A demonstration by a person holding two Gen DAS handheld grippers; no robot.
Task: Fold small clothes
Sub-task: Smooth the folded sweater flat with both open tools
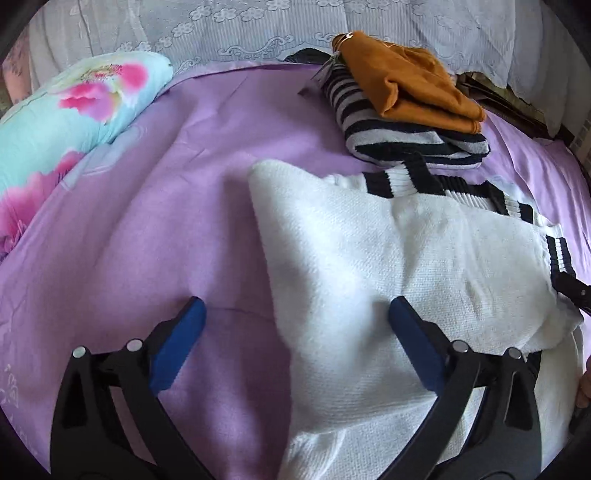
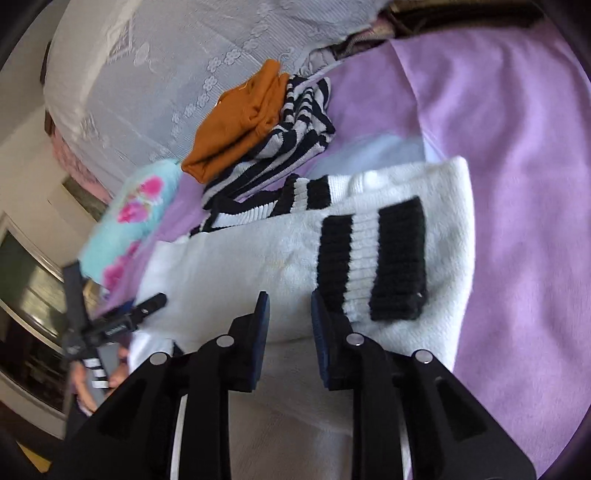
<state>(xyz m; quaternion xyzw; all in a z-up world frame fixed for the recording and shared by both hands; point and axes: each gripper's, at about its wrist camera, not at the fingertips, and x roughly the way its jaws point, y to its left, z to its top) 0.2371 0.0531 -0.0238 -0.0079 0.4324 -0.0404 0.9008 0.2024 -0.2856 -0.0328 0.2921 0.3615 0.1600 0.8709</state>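
A white knit sweater (image 1: 388, 258) with black-and-white ribbed trim lies partly folded on the purple bedsheet (image 1: 147, 184). My left gripper (image 1: 297, 317) hovers open and wide over the sweater's left edge, one blue pad over the sheet and the other over the knit, holding nothing. In the right wrist view the sweater (image 2: 258, 258) has its striped cuff (image 2: 373, 262) folded onto the body. My right gripper (image 2: 290, 310) sits just above the knit beside that cuff, its jaws a narrow gap apart with nothing pinched.
Folded clothes are stacked at the back: an orange garment (image 1: 413, 81) on a black-and-white striped one (image 1: 399, 136). A floral pillow (image 1: 66, 110) lies at the left. A lace-covered headboard (image 1: 258, 29) runs behind. A hand (image 2: 92, 384) shows at lower left.
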